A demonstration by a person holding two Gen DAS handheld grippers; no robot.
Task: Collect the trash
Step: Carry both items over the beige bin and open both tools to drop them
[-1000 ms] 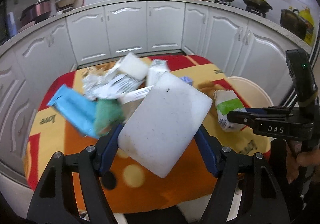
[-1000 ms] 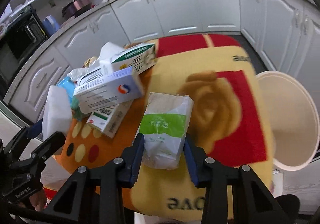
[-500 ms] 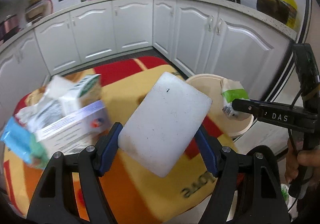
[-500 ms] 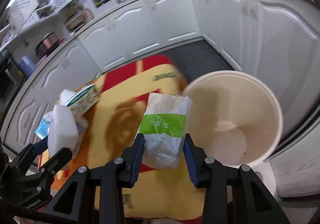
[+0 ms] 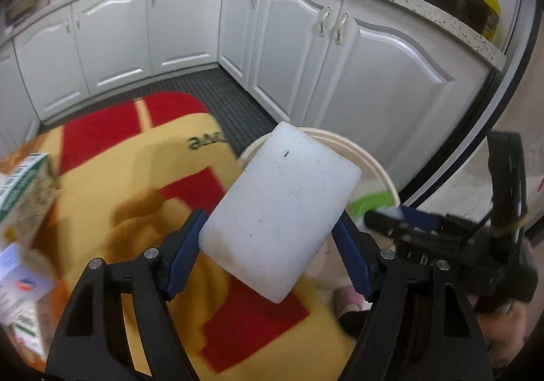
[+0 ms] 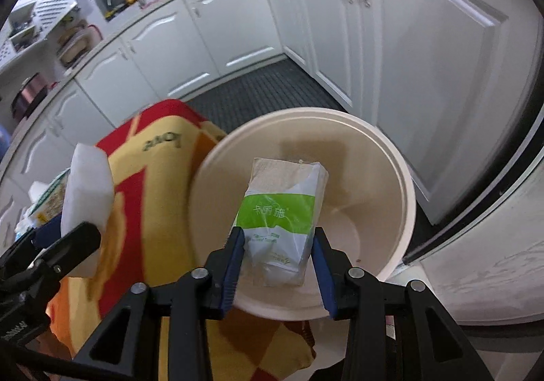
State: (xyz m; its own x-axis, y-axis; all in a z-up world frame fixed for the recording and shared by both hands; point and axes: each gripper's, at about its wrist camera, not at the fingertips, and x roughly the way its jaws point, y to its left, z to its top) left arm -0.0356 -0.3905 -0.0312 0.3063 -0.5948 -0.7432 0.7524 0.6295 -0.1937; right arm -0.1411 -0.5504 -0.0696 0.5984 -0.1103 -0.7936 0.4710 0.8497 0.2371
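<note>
Right gripper (image 6: 277,257) sits over the cream bin (image 6: 404,184); its fingers are opening, tissue pack (image 6: 284,211) between them with a gap at the right pad. Left gripper (image 5: 272,245) fingers are spread wide, clamped on the white foam block (image 5: 278,211) at the bin's near-left rim, above the blanket-covered bench (image 5: 136,177).
</note>
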